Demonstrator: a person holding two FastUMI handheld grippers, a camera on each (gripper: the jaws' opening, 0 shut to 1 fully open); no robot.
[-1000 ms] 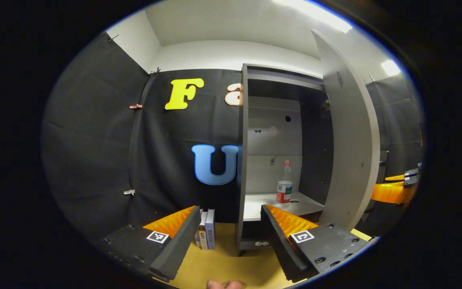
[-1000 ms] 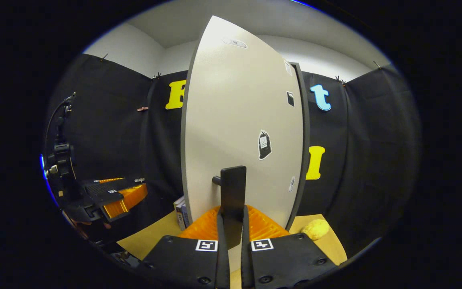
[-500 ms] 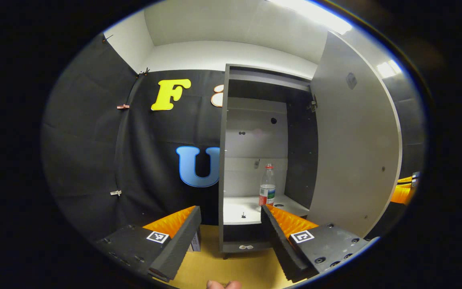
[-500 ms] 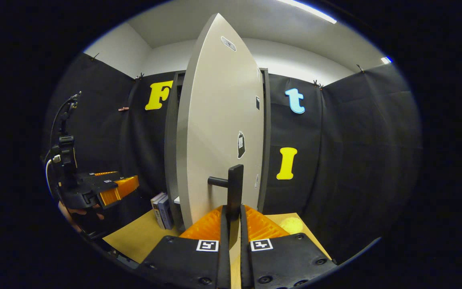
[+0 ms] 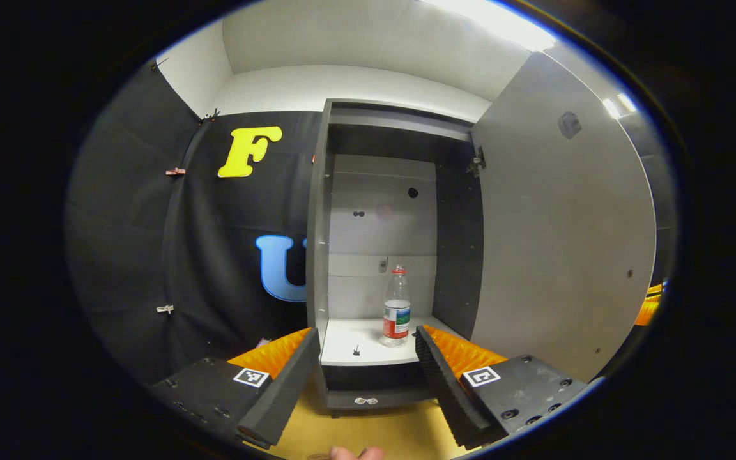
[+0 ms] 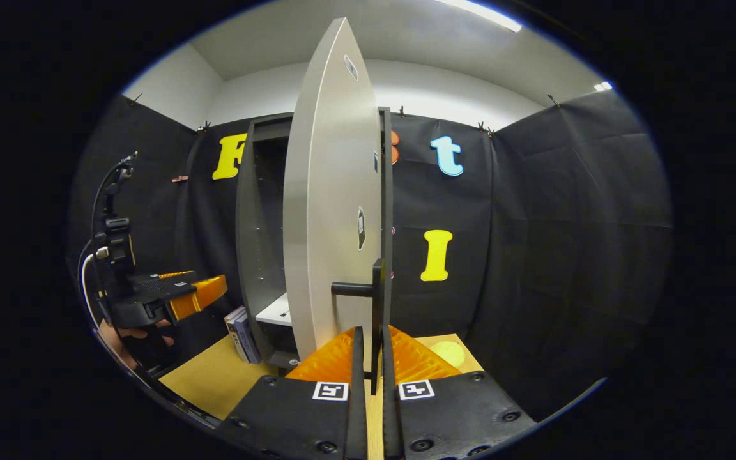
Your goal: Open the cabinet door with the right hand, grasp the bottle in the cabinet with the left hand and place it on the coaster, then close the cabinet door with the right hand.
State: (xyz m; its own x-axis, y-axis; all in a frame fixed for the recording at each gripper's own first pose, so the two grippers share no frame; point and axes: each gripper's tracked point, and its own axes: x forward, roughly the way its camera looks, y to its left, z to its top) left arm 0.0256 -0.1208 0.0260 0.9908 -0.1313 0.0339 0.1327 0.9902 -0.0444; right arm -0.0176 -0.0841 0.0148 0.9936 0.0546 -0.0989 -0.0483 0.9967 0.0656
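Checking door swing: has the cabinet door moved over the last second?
Yes. The cabinet door has swung further open, away from the cabinet frame, its handle clamped in the right hand-held gripper.

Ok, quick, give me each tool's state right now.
Left tool: open, holding nothing, facing the bottle.
Right tool: shut on the door handle.

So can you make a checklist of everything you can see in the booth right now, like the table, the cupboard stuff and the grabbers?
Surface: tan table.
Job's things: cabinet door open; bottle upright on the cabinet shelf; yellow coaster on the table.
Clutter: books beside the cabinet.
Grippers: left gripper open, facing the bottle; right gripper shut on the door handle.
Cables: a cable behind the left gripper.
Surroundings: black cloth wall.
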